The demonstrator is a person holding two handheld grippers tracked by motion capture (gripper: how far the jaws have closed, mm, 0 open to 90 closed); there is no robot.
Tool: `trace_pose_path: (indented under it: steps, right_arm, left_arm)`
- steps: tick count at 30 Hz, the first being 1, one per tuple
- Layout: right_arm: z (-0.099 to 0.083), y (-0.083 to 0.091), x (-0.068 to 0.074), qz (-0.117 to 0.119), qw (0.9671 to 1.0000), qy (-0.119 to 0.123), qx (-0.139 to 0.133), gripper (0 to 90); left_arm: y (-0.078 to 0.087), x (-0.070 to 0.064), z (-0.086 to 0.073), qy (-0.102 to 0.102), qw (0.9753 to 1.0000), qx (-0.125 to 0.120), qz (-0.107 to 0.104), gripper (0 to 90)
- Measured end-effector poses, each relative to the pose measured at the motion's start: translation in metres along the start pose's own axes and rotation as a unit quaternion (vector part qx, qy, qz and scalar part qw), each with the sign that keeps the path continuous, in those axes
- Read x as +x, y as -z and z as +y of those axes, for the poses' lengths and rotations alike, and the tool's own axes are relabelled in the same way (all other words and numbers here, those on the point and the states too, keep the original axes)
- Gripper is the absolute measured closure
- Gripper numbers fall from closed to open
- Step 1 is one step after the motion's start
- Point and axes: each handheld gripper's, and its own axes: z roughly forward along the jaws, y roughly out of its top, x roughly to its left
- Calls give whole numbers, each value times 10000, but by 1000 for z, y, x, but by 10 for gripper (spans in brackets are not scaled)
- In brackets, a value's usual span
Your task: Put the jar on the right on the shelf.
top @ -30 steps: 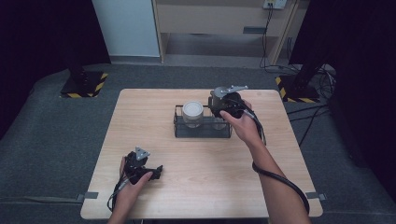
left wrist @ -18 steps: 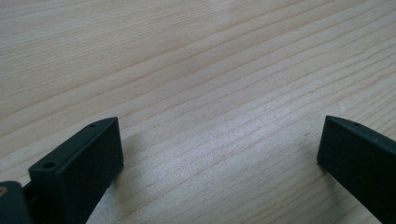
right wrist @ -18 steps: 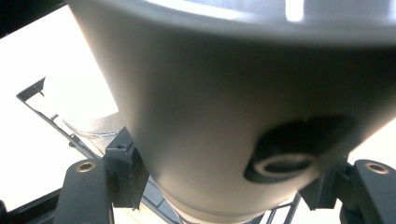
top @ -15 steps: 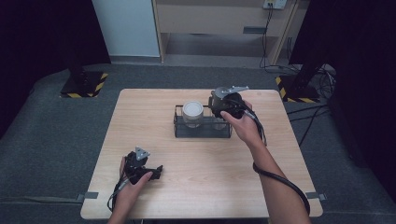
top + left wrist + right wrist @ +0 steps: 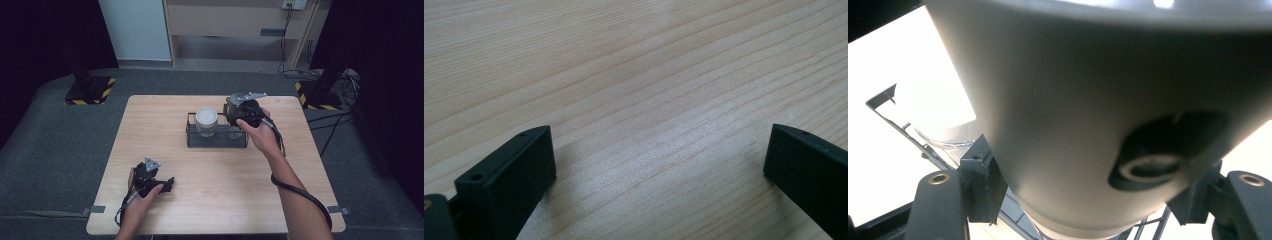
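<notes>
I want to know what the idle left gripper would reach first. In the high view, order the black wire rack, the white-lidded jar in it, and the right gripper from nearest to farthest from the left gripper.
From the left gripper, at the table's near left:
1. Black wire rack, mid-table; its near rail comes first.
2. White-lidded jar, in the rack's left half.
3. Right gripper, over the rack's right end.

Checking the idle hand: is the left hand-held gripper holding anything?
No, the left hand-held gripper has its jaws spread wide apart over bare wooden table.
</notes>
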Motion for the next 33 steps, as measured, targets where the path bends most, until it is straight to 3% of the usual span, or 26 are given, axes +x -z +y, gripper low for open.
trace_pose_path:
  steps: [27,33]
  right_arm:
    - [0,0,-1,-30,10000,-27,-68,277]
    - [-1,2,-1,-36,9999,-52,-117,196]
  left_arm:
    - [0,0,0,-2,10000,2,-1,0]
    - [0,0,0,-13,10000,11,-2,0]
